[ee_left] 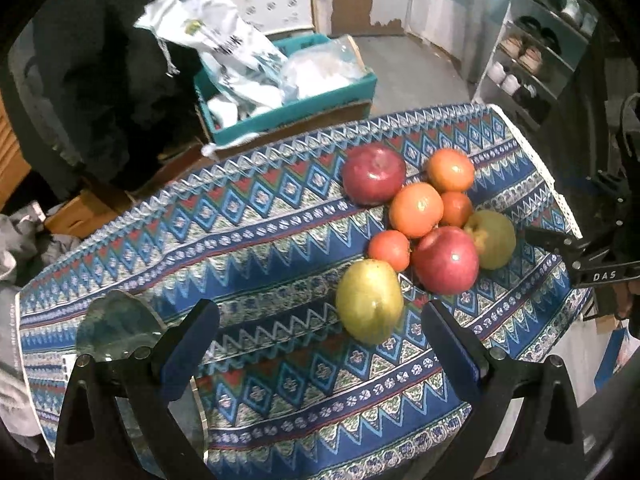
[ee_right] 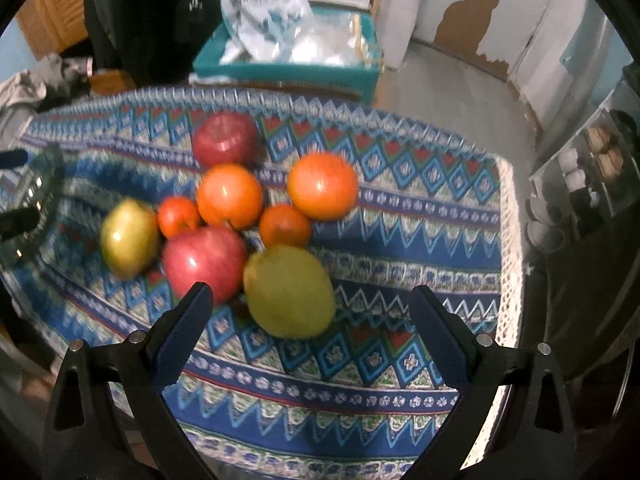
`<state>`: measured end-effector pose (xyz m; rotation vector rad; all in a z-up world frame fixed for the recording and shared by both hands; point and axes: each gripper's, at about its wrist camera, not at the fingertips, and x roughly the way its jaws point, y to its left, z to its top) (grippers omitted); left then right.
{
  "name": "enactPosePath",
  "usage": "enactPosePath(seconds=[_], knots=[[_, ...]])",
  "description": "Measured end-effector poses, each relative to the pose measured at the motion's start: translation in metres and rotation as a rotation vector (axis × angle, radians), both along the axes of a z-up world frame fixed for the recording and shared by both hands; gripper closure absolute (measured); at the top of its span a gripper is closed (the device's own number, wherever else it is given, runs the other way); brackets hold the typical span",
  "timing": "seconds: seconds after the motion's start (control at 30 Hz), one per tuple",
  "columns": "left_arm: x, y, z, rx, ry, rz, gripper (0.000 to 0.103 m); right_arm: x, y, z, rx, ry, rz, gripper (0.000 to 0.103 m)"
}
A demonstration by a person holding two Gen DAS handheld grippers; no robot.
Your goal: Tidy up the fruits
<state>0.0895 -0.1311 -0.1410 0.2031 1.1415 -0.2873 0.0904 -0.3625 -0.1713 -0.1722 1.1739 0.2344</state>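
Several fruits lie in a cluster on a patterned blue tablecloth (ee_left: 260, 248): two red apples (ee_left: 374, 174) (ee_left: 446, 260), two green-yellow fruits (ee_left: 369, 301) (ee_left: 493, 239) and several orange ones (ee_left: 416, 210). My left gripper (ee_left: 320, 324) is open and empty, just short of the near green fruit. My right gripper (ee_right: 308, 312) is open; a green fruit (ee_right: 289, 291) lies between and just beyond its fingertips, untouched. A glass bowl (ee_left: 116, 328) stands at the cloth's left, also in the right wrist view (ee_right: 36, 196). The right gripper shows at the left wrist view's right edge (ee_left: 576, 256).
A teal crate (ee_left: 288, 96) with plastic bags stands behind the table. A shoe shelf (ee_left: 532, 52) is at the far right. Cardboard boxes (ee_left: 92, 208) and clothes lie on the floor to the left. The cloth's lace edge (ee_right: 510, 240) marks the table's right side.
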Motion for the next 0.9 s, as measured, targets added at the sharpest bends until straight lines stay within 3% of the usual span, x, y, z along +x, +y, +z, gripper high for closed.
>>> enactPosePath(seconds=[0.43,0.5,0.83,0.9], knots=[[0.018,-0.027,-0.061,0.040,0.085,-0.061,0.001,0.010,0.011,-0.055,-0.042,0.093,0.133,0.009],[0.021,-0.029,-0.068,0.040,0.100,-0.060,0.001,0.013,0.013,-0.062,-0.054,0.106,0.150,0.016],[0.036,-0.029,-0.099,0.006,0.173,-0.057,0.001,0.033,0.020,-0.086,-0.019,0.142,0.180,0.022],[0.039,-0.030,-0.104,0.002,0.182,-0.059,0.001,0.036,0.021,-0.092,0.007,0.151,0.186,0.029]])
